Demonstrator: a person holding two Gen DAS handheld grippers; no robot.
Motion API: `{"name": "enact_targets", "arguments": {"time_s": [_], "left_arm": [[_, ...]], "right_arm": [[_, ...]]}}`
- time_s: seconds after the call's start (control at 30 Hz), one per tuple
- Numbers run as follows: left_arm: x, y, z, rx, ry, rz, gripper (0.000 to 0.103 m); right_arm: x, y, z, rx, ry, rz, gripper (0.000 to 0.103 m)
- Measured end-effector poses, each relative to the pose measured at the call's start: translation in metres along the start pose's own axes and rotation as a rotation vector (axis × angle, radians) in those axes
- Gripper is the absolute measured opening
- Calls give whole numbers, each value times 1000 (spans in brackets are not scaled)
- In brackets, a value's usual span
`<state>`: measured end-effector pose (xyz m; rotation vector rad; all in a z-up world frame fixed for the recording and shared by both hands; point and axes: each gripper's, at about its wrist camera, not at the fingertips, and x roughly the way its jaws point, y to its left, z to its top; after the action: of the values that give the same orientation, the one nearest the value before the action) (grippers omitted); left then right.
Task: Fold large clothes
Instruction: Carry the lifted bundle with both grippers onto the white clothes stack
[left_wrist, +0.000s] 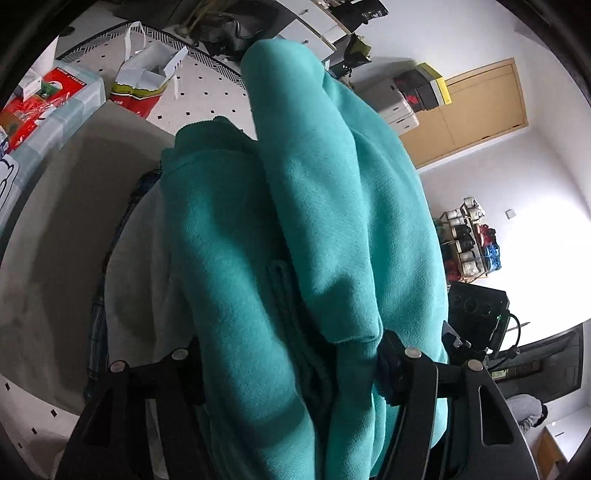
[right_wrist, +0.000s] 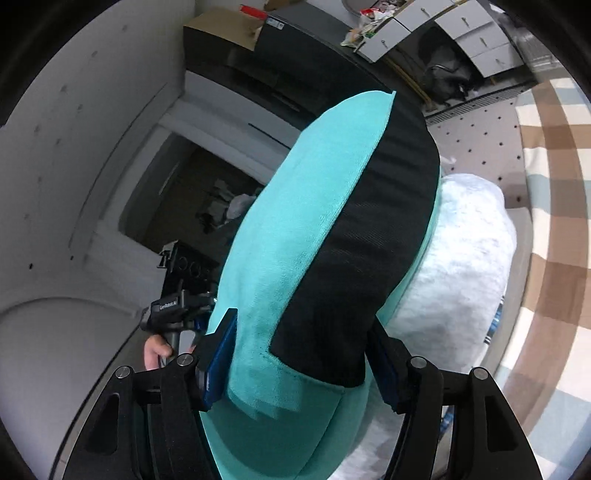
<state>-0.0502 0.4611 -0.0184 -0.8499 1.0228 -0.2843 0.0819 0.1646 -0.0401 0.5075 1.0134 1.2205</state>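
- Teal fleece sweatshirt with a black panel (left_wrist: 295, 229) bunched thick between both black two-finger grippers, filling the centre of each wrist view.
- Left gripper (left_wrist: 288, 365) clamped on bunched teal folds; fabric trailing toward 12 o'clock.
- Right gripper (right_wrist: 299, 365) clenched on teal fleece and black panel (right_wrist: 369, 236); blue pads (right_wrist: 218, 365) pressing the cloth.
- White fluffy garment (right_wrist: 461, 266) at 3 o'clock, behind the sweatshirt.
- Bare hand (right_wrist: 157, 350) at 9 o'clock, gripping the other handle.
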Motion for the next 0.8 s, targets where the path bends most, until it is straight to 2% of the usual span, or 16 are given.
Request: {"name": "enact_targets", "arguments": {"time_s": [0.13, 0.2, 0.27, 0.37, 0.43, 0.53, 0.6, 0.67, 0.8], "left_arm": [[-6, 8, 2, -3, 7, 38, 62], [-7, 10, 3, -25, -1, 33, 64], [-17, 1, -4, -53, -8, 25, 65], [-34, -6, -16, -82, -24, 27, 65], [-51, -11, -20, -71, -67, 78, 65], [-86, -31, -27, -32, -183, 246, 65], [-102, -45, -32, 11, -251, 311, 65], [-112, -62, -41, 58, -308, 292, 65], [-81, -91, -62, 206, -237, 208, 65]], "right_arm": [[5, 7, -1, -15, -2, -47, 66], [11, 7, 10, -3, -14, -62, 67], [8, 1, 4, 5, -20, -67, 68], [5, 10, 5, -85, -22, -115, 69], [0, 17, 6, -150, -15, -173, 69], [-2, 25, 7, -214, -9, -253, 69], [-4, 33, 8, -277, -11, -315, 69], [-5, 40, 8, -329, -11, -363, 69], [-2, 49, 7, -392, 13, -425, 68]]}}
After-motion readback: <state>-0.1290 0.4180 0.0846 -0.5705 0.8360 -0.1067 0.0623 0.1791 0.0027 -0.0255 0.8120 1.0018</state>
